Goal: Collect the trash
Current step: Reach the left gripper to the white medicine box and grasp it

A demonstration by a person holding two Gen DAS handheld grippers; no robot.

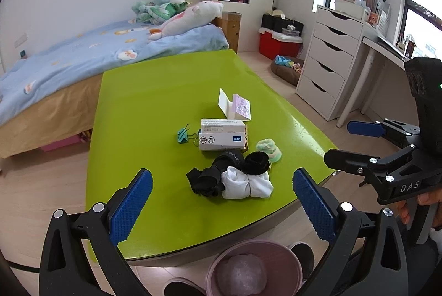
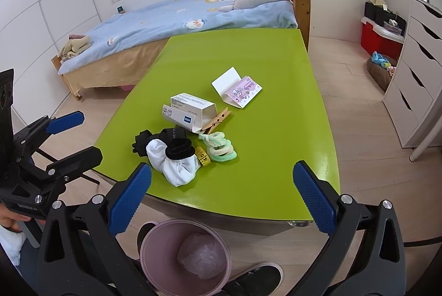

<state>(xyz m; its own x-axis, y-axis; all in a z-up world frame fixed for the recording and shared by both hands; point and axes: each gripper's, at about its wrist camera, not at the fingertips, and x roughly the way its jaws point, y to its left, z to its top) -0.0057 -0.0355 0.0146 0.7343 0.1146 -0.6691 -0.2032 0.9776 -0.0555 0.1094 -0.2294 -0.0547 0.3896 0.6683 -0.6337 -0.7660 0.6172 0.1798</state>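
both grippers hang above the near edge of a glossy lime-green table (image 1: pixel 154 108), each with its jaws spread wide and nothing between them. the left gripper (image 1: pixel 222 203) and the right gripper (image 2: pixel 222 198) carry blue pads (image 2: pixel 129 199) with a fine knurled grid, set on matte black plastic arms with silver rivets.

the trash sits in a loose cluster near the table's middle: a white cardboard box (image 2: pixel 190 112) lying on its side with one end flap open, and behind it a folded white card (image 2: pixel 237 89) with a pink cartoon print. a wooden clothespin (image 2: pixel 218 120) lies touching the box's open end. in front are soft things: a balled white sock (image 2: pixel 176 166), a black sock (image 1: pixel 207 181), a black fuzzy band (image 2: pixel 179 148), pale green and cream fluffy hair ties (image 2: pixel 221 148) and a yellow tape measure (image 2: pixel 203 156). a teal binder clip (image 1: pixel 183 134) lies left of the box.

on the floor below the table edge stands a round pink bin (image 2: pixel 165 240) with crumpled clear plastic (image 2: pixel 200 257) inside.
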